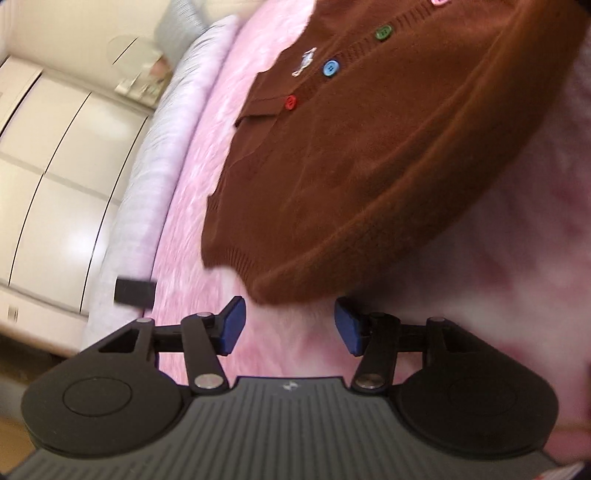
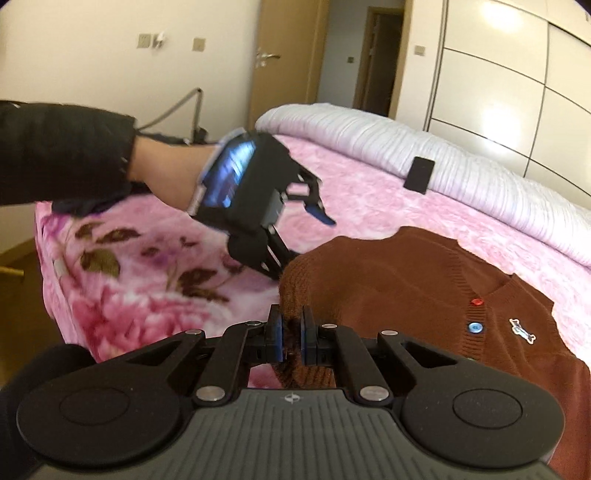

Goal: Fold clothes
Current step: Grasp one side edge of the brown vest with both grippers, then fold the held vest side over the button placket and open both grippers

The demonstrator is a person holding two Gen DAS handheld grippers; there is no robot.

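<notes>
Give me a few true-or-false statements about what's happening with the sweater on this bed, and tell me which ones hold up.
1. The right gripper is clamped on a fold of the brown sweater. True.
2. The left gripper is also clamped on the sweater. False: its jaws stand apart with only the pink blanket between them, just short of the sweater's hem.
3. The sweater has coloured buttons: a red button, a blue button and a green button. True.
4. The sweater lies on a bare wooden floor. False: it lies on the pink blanket on a bed.
5. A small black object sits on the pale rolled quilt at the blanket's edge. True.
</notes>
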